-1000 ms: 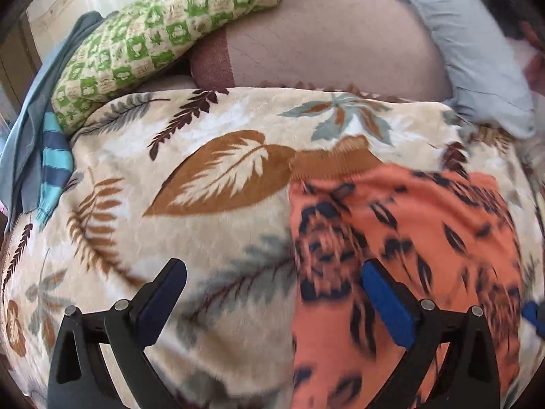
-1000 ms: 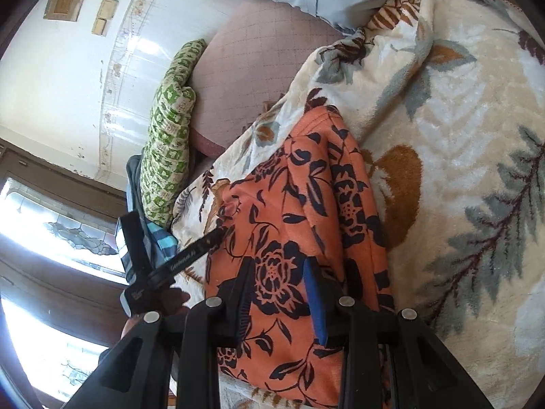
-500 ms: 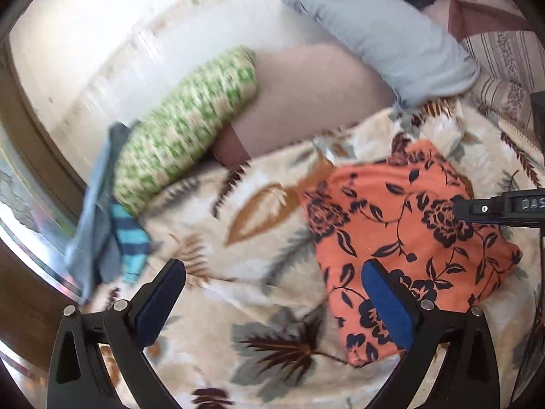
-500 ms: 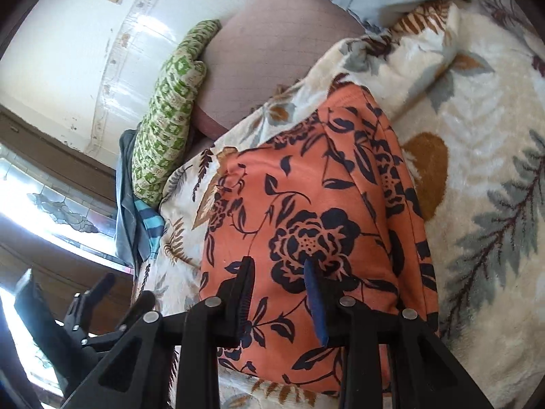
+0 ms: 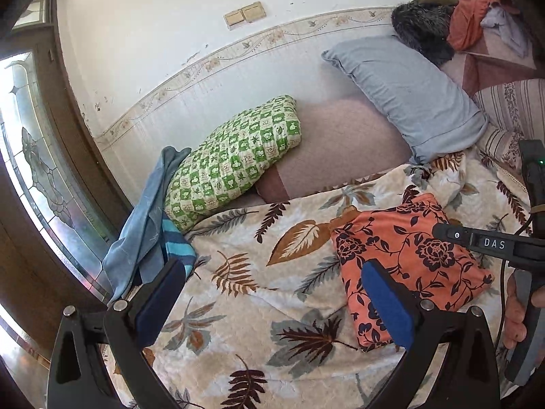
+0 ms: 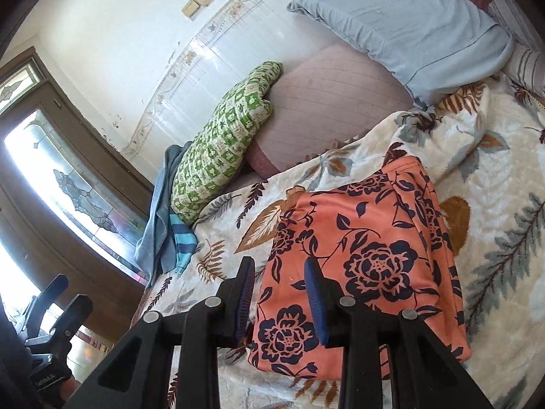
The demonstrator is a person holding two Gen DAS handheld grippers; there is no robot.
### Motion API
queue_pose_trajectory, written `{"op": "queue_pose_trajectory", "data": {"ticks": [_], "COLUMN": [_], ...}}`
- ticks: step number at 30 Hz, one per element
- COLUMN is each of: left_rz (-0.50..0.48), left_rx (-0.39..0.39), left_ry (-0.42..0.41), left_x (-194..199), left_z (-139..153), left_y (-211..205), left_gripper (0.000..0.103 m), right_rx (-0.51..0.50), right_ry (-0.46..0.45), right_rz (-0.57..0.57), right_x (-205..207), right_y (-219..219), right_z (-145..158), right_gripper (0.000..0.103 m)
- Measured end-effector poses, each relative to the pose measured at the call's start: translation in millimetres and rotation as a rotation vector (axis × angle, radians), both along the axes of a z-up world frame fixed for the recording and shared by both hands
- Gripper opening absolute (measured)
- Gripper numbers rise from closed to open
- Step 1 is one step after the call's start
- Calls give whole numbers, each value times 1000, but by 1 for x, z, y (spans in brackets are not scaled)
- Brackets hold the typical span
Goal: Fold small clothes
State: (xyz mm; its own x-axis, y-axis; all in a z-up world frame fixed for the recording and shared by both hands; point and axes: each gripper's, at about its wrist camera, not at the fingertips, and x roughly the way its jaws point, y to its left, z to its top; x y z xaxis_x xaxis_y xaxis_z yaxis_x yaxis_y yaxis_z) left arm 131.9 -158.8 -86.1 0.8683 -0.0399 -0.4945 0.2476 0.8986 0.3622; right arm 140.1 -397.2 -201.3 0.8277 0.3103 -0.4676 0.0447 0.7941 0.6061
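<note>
One soft, squarish folded floral garment [image 6: 368, 259] on plush blanket [image 6: 494, 177].

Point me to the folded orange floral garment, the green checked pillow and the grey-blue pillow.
orange floral garment [image 6: 368, 248]: right wrist view, middle of its top face.
green checked pillow [image 5: 235, 160]: left wrist view, centre of the patterned cover.
grey-blue pillow [image 5: 405, 92]: left wrist view, middle of the pillowcase.
</note>
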Motion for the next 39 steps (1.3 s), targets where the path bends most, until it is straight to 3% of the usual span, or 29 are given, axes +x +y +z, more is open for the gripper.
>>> {"op": "queue_pose_trajectory", "data": {"ticks": [10,15,17,18,19,23,27,31,34,37,39], "left_rz": [18,-5,-11,-5,6,63,55,-1,-35,-50,-62], "left_rx": [-28,-85,-145,-176,-200,-297,-382,-364,-373,-477,-550], "left_ry": [30,172,272,322,362,483,543,508,573,687,709], "left_x": [6,30,43,51,57,84,106,125,142,155,157], "left_z": [-16,-55,-77,-89,-101,-140,-162,-176,-189,-202,-205], "left_y": [-4,-11,-13,-13,-14,-15,-23,-39,-46,-40,-34], "left_gripper": [103,103,103,103,103,103,103,103,103,103,103], "right_rx": [-55,-33,-8,6,21,116,142,143,165,183,197], "right_ry": [9,46,59,61,61,89,157,206,220,227,233], "right_rz": [-9,-66,-105,-133,-156,-155,-149,-149,-147,-156,-164], "right_x": [-11,-20,-23,-25,-27,-22,-8,4,12,19,25], "right_y": [-17,-51,-66,-74,-81,-101,-107,-112,-116,-120,-121], "right_z": [-5,-17,-22,-24,-26,-37,-54,-69,-79,-86,-90], "right_gripper": [33,34,56,73,74,74,74,74,74,74,74]}}
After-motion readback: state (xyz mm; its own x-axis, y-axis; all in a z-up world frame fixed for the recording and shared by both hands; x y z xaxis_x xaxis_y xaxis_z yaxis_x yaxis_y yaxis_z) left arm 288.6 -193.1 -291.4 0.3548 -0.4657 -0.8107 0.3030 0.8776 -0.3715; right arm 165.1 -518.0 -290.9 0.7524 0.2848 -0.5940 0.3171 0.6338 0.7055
